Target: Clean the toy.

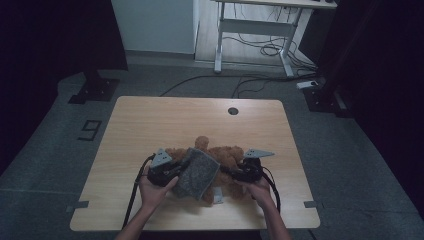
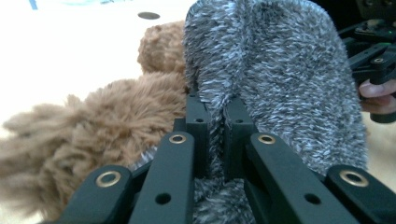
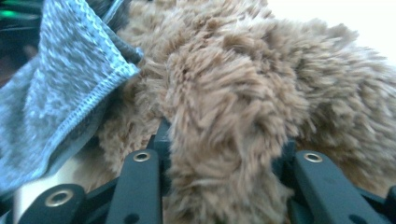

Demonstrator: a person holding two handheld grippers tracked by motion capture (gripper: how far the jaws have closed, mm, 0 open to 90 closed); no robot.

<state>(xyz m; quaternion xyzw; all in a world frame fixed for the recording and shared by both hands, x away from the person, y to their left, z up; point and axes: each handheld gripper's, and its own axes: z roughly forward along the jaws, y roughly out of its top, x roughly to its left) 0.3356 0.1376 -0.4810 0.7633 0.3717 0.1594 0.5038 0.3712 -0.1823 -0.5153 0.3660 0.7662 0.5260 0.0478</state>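
With our left tool point(image 2: 215, 116) clamped on the fuzzy grey fabric garment point(image 1: 196, 173) draped over the shaggy brown plush toy point(image 1: 226, 156) mid-counter point(image 1: 150, 120), our right tool point(image 3: 224, 140) grips the toy's limb; we'd better hold firmly while pulling the garment gently.

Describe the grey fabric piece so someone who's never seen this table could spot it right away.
On the light wooden table, near its front edge, lies a shaggy brown plush toy. Draped over its left part is the grey fleece cloth, pinched in the left tool: the one grey, flat thing against brown fur.
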